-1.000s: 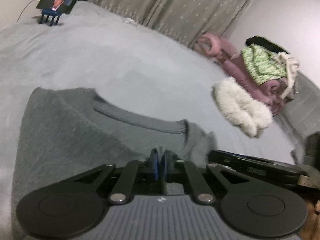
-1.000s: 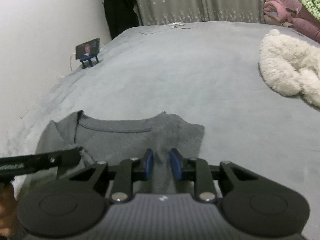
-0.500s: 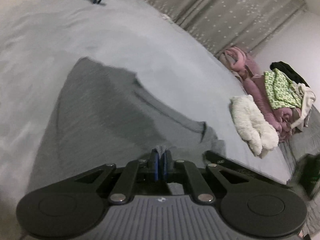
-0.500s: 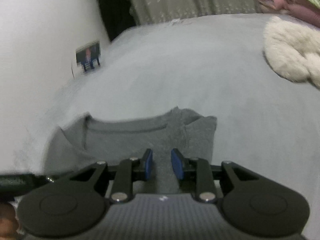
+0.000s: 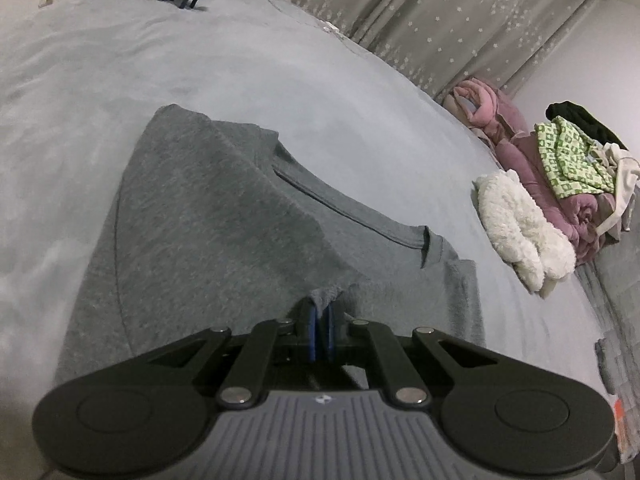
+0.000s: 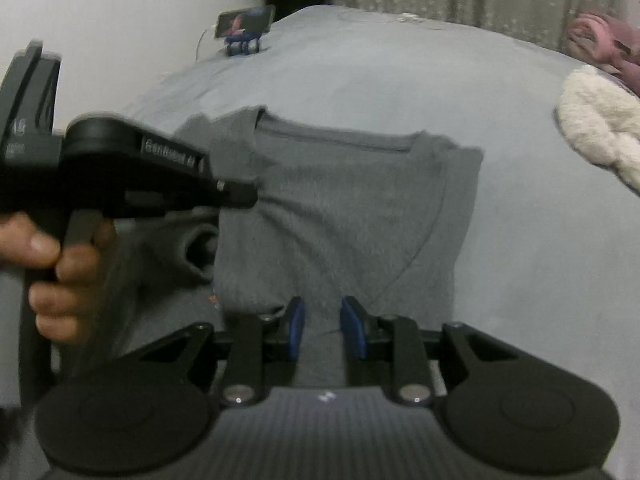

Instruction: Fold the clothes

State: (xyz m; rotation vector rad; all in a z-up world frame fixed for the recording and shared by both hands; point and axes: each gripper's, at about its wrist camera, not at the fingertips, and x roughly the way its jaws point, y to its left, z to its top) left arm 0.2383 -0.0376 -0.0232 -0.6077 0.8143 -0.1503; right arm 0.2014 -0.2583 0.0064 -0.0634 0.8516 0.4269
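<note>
Grey T-shirt lies on a grey bed, collar toward the far side. The left gripper has its blue pads pressed together on a pinch of shirt fabric and has lifted since a second ago, tenting the cloth upward; a fold across the shirt seems under way. The right gripper has its fingers spread over the shirt, gripping nothing. Only the right view shows a hand on the left tool's handle; only the left view shows the pile of clothes at far right
</note>
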